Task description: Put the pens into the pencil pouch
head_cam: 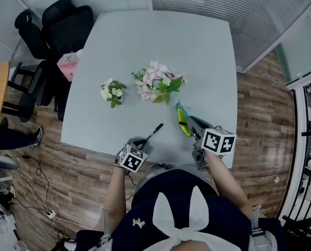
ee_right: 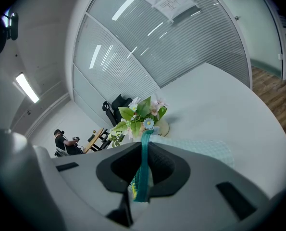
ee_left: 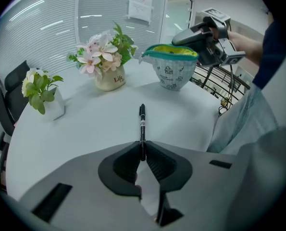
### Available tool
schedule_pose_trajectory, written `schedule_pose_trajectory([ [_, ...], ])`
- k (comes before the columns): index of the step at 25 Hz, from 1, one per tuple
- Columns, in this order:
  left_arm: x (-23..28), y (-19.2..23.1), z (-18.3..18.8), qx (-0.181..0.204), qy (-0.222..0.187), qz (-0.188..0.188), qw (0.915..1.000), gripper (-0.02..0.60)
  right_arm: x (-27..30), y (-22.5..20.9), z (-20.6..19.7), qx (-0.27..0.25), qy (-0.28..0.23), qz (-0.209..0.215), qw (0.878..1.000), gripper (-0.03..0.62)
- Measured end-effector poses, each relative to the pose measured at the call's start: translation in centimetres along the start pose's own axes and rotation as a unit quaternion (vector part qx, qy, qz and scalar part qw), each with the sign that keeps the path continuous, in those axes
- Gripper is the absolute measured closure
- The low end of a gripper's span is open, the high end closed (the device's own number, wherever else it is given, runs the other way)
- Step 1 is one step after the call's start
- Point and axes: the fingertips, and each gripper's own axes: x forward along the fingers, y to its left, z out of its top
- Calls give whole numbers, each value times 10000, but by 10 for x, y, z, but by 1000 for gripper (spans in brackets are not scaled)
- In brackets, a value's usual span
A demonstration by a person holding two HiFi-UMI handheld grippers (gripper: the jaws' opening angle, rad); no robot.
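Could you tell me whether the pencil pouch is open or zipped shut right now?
Open: the pencil pouch stands upright, its mouth gaping with yellow lining showing, while the right gripper pinches its teal rim.

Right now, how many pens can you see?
1: the black pen, clamped in the left hand-held gripper. More may be hidden inside the pencil pouch that the right hand-held gripper holds.
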Motion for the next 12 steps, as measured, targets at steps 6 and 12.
schedule_pose_trajectory([
  [6, -20, 7, 31, -292, -599, -35, 9978, 528, 0, 2, 1, -22, 6, -11, 10000, 551],
  [12, -44, 12, 69, -524, -1283, -117, 9903, 528, -1, 0, -1, -37, 16, -25, 10000, 551],
])
